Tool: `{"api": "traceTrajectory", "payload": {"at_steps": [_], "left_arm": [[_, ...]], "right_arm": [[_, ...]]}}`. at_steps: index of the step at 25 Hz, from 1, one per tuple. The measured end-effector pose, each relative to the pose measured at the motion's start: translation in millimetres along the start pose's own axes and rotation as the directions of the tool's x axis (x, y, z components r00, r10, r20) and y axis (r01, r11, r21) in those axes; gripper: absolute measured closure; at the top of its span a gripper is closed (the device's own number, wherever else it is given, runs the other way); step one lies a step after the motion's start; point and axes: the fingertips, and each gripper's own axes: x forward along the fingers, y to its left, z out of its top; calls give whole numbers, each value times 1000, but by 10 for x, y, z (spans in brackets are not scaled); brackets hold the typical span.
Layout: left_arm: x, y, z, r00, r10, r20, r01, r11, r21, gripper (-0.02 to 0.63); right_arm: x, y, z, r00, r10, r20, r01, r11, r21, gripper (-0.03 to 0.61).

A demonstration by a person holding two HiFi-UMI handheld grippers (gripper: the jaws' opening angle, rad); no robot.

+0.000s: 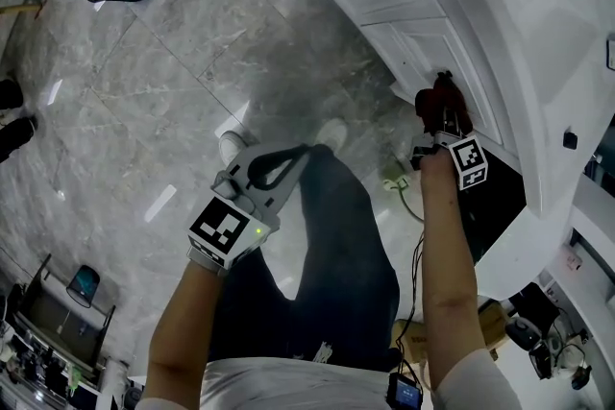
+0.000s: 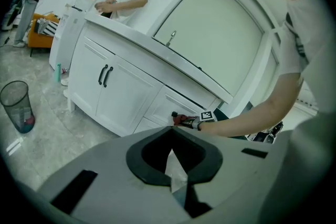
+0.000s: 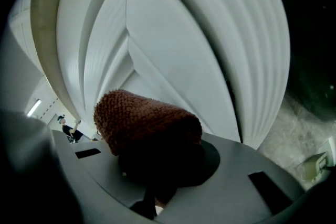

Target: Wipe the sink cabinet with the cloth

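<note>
Reddish-brown terry cloth (image 3: 147,123) is clenched in the right gripper (image 1: 440,132). Its jaws are closed on the lower part of the wad, so the bulk stands proud of the tips. The cloth sits at the white front of the sink cabinet (image 1: 423,43), against a recessed panel beside the dark open compartment. Contact appears made in the head view, though the right gripper view does not settle whether the pile is pressed hard or only touching. The wad is bunched into a stubby roll. Its long axis runs across the jaws, left to right and slightly downward in the right gripper view, and its rounded face is turned towards the panel. This hold is judged sensible, since the soft roll rather than the jaw tips meets the paintwork and presents a broad side for stroking along the panel. The left gripper (image 1: 274,166) has its jaws drawn together on nothing. It hangs well apart from the cabinet, over the grey marble floor (image 1: 192,62) by the person's leg. It is judged to be parked clear, as the wipe needs one tool only.
</note>
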Motion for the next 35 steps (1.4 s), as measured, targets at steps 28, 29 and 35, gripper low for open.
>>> {"api": "traceTrajectory", "payload": {"at_steps": [28, 29, 35], "left_arm": [[-347, 192, 88, 999, 4, 49, -3, 999, -33, 602], [-352, 200, 94, 999, 6, 50, -4, 999, -33, 602], [-362, 245, 121, 998, 10, 60, -7, 999, -41, 603]], "right_arm": [[64, 1050, 173, 992, -21, -124, -27, 926, -377, 532], [85, 1090, 159, 991, -13, -131, -38, 924, -380, 534], [308, 1433, 44, 984, 60, -168, -118, 925, -360, 532]]}}
